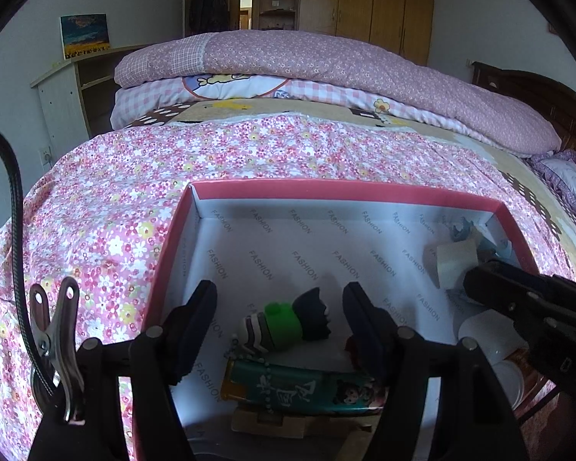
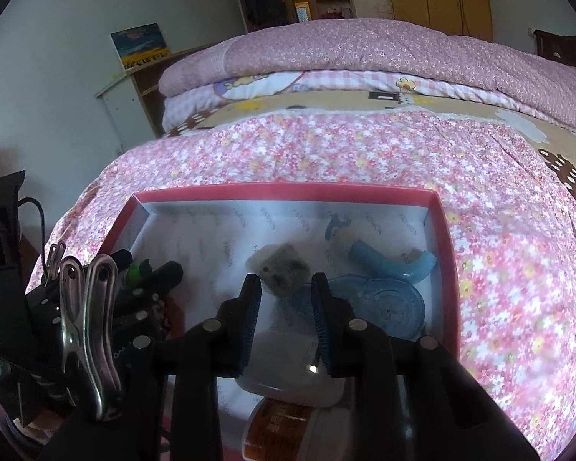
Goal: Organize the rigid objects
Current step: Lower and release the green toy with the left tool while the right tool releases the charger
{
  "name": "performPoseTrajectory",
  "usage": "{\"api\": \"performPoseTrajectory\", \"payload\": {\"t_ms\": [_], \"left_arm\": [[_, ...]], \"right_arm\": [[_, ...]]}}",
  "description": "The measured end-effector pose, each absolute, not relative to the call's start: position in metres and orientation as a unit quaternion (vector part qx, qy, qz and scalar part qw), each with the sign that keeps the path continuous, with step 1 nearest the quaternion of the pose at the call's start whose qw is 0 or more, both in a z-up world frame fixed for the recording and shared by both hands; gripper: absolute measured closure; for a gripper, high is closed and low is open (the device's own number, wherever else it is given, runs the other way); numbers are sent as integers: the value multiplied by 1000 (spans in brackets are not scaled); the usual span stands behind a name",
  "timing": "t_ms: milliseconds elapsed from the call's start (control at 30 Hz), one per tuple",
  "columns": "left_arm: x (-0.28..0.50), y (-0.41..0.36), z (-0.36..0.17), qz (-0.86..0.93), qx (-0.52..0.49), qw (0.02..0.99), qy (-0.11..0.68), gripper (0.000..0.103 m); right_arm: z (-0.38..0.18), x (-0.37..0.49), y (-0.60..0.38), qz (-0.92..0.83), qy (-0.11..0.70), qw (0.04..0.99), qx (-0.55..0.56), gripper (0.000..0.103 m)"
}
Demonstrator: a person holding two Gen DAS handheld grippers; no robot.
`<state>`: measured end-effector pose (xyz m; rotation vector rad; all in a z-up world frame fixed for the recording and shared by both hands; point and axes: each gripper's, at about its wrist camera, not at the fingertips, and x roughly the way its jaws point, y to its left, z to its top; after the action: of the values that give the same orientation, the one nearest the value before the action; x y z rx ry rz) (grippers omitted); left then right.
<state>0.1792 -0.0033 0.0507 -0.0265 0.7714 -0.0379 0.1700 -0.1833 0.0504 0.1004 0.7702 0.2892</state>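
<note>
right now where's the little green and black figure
In the left wrist view the figure lies on its side inside the red box, between the open left gripper fingers, just beyond the teal lighter.

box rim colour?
Red-pink rim, white inside printed with grey FASHION lettering; clearest in the left wrist view.

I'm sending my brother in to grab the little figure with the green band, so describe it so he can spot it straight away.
On the floral bedspread sits a red-rimmed box lined with white paper. In its near left part, between the open left gripper fingers, lies the small toy figure on its side. Unlike the teal lighter just below it, it has a bright green band and dark hair.
</note>
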Motion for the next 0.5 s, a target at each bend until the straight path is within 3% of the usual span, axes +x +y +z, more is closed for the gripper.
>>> {"api": "performPoseTrajectory", "payload": {"t_ms": [167, 333, 500], "left_arm": [[179, -4, 51, -18, -13, 926, 377, 31], [179, -4, 51, -18, -12, 926, 376, 30], [179, -5, 51, -18, -12, 926, 376, 30]], "right_arm": [[51, 171, -182, 148, 374, 914, 50, 69], [52, 168, -178, 153, 369, 916, 39, 54], [53, 164, -180, 154, 365, 917, 44, 54]]}}
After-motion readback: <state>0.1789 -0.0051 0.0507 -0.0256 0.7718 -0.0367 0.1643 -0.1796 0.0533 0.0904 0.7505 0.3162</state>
